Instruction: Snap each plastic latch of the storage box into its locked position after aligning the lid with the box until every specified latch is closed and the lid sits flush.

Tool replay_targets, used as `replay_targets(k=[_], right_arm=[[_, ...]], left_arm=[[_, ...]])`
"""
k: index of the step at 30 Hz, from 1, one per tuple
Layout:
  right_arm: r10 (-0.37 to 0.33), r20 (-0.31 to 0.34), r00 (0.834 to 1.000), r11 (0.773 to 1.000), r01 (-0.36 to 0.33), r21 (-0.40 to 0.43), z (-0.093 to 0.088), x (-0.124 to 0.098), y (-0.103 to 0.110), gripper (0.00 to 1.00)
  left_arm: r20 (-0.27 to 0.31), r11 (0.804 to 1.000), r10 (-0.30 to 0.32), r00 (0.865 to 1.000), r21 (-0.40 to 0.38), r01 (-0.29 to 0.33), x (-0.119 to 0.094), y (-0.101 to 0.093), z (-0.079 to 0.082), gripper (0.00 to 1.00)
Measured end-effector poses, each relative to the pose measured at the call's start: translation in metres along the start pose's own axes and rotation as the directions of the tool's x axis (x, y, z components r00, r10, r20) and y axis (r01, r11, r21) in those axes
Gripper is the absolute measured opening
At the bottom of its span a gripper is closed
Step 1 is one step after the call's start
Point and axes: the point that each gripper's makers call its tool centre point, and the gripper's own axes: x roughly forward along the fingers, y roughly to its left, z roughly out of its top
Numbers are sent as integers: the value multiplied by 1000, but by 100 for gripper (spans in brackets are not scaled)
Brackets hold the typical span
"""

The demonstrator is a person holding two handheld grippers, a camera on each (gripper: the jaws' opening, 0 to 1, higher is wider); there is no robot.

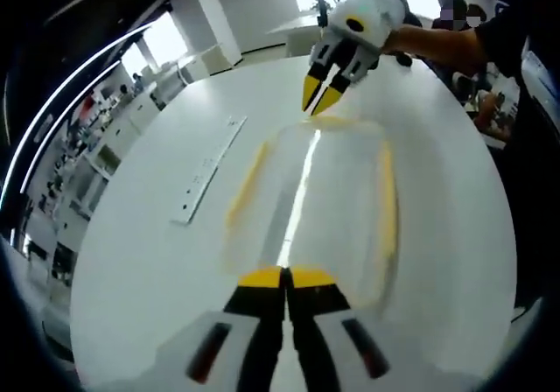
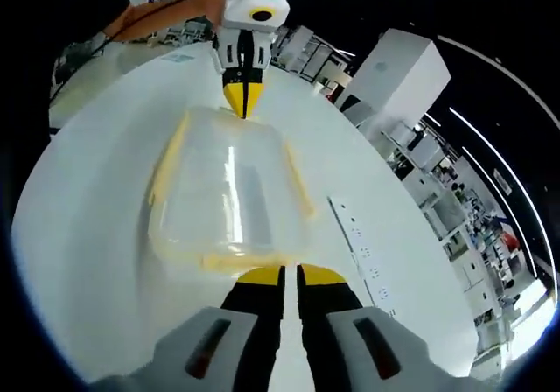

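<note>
Presently both sets of yellow-tipped fingers are pressed together with nothing between them: the left gripper point(image 1: 286, 278) sits with its tips at one short end of the clear rectangular plastic storage box with yellow side latches point(image 1: 306, 213), and the right gripper point(image 2: 282, 276) sits at the opposite short end, tips touching or just shy of the yellow rim; contact cannot be confirmed from either view. Box lies near the middle of the round white bench point(image 1: 149, 269), lid apparently on; whether it sits flush all round is not resolvable through the blur. Risk, as judged: pushing inward from both ends with closed tips could slide or skew the light box if one side leads, or tips could slip off the smooth latch and ride over the lid, leaving that latch half seated. Uneven pressure might also lift the far corner. Long yellow latches run along both long sides. Flat white power strip point(image 2: 363, 243) lies just beside one long side, apart from the box. Bench edge is well away on all sides, leaving open room around the box.
</note>
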Motion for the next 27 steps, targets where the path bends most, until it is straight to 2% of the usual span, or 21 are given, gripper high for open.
replay_targets(k=[2, 3, 4, 5, 7, 9, 10, 14, 17, 21, 24, 27], right_arm=[[1, 62, 998, 1000, -3, 30, 15, -2, 0, 5], [17, 116, 993, 998, -24, 55, 25, -2, 4, 5], [59, 211, 976, 990, -85, 113, 41, 1, 15, 5], [90, 257, 962, 976, -137, 171, 47, 4, 24, 6], [133, 263, 956, 951, -198, 239, 46, 16, 36, 5], [144, 221, 965, 962, -188, 197, 37, 29, 41, 5], [143, 221, 965, 961, -189, 202, 37, 34, 44, 4], [190, 276, 942, 932, -262, 250, 50, 42, 52, 2], [210, 261, 942, 949, -261, 179, 61, 53, 59, 0], [238, 249, 939, 945, -283, 163, 76, 68, 68, 0], [280, 273, 920, 927, -334, 173, 87, 75, 79, 0], [275, 271, 923, 924, -332, 191, 89, 81, 79, 0]], left_arm=[[-6, 1000, 6, 1000, -1, -6, -1, 1, -3, 0], [-1, 1000, 5, 1000, -1, -5, -1, 1, -3, 1], [2, 1000, 6, 1000, -4, -6, -1, 2, -4, 2], [6, 1000, 7, 1000, -8, -7, -1, 2, -4, 3], [13, 1000, 10, 1000, -10, -10, 0, 2, -4, 5], [17, 1000, 14, 1000, -11, -14, -1, 3, -4, 8], [18, 1000, 13, 1000, -13, -12, -1, 2, -4, 8], [13, 999, -32, 999, -28, 32, 1, -11, -5, 0], [3, 999, -23, 1000, -27, 23, 1, -9, -3, 0], [-2, 998, -24, 1000, -61, 23, 1, -8, -4, 0], [9, 996, -18, 1000, -82, 19, 0, -8, -3, 0], [10, 995, -15, 1000, -97, 16, -1, -8, -3, 0]])
